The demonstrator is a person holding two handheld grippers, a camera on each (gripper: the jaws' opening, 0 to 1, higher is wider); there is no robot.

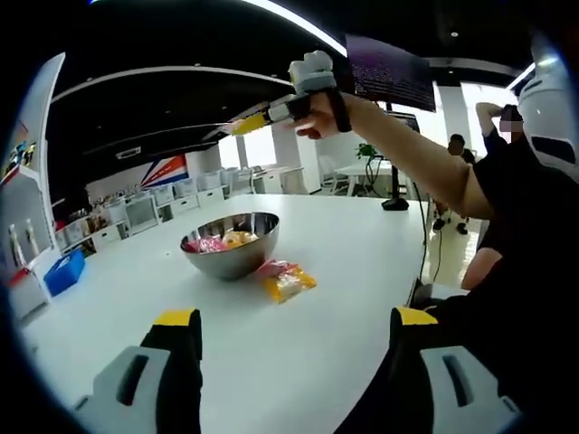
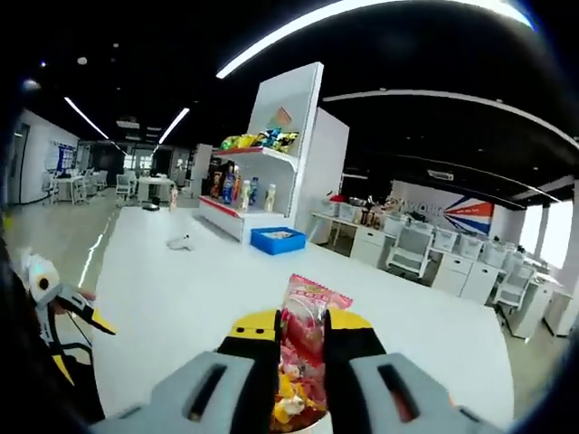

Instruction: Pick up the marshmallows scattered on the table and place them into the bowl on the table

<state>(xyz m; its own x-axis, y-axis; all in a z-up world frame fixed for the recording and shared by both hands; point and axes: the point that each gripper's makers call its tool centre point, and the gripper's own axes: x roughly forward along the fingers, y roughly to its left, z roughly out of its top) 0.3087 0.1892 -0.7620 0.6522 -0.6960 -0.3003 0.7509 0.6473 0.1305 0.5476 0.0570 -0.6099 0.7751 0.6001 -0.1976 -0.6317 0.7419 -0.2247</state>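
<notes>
- While the right claw (image 2: 302, 336) is raised high above the tabletop (image 1: 298, 353), it's clenched on a pink marshmallow packet (image 2: 306, 327), the bag standing up between its yellow-tipped jaws in the right gripper view
- Over in the left gripper view that same right claw (image 1: 237, 126) hangs up near the ceiling lights at the end of the person's outstretched arm (image 1: 407, 149), well above the steel bowl (image 1: 231, 244)
- That bowl sits mid-tabletop with pink and yellow packets already inside, so the job looks well under way
- One more marshmallow packet (image 1: 285, 279), pink and orange-yellow, lies on the tabletop just beside the bowl's rim, on the side nearer the person
- The left claw (image 1: 291, 330) is released, jaws spread wide and nothing between them, pointing across the tabletop towards the bowl and that loose packet
- Step in hand, as I read it: carry the held packet down and drop it in
- To do it well, bring the right claw down until it's squarely over the bowl's middle before letting go; a light bag released from height could drift or bounce off the rim
- Left claw is well lined up to take the last loose packet next; approach low and pinch the bag across its middle so it doesn't slide on the smooth tabletop
</notes>
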